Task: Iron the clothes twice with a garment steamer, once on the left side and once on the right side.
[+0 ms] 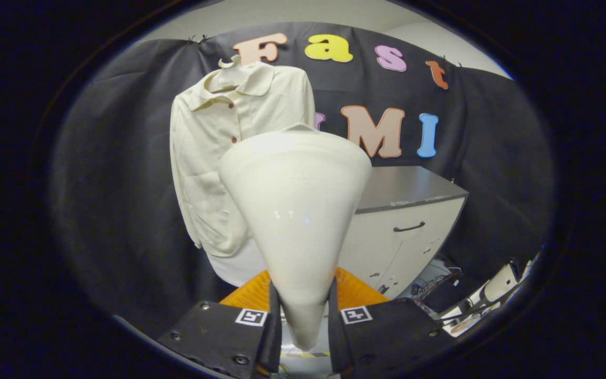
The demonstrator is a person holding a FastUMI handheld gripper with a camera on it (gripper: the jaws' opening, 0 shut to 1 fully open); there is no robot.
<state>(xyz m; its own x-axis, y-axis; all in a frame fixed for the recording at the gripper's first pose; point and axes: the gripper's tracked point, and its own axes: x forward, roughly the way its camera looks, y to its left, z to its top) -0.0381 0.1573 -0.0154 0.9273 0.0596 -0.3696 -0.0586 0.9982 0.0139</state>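
My gripper [303, 310] is shut on the narrow neck of a cream garment steamer [295, 210], both fingers pressing its sides. The steamer widens upward into a broad cone-shaped head that stands just ahead of the fingers. Beyond it hangs a cream button-up shirt [213, 158] with a collar and small dark red buttons, on a hanger against the black cloth wall. The steamer head covers the shirt's lower right part. There is a gap between the head and the fabric; how wide I cannot tell.
A white cabinet [408, 221] with a grey top and a dark drawer handle stands to the right of the shirt. An orange object [353, 289] lies low behind the steamer's neck. Cables and equipment [471, 300] clutter the floor at the lower right.
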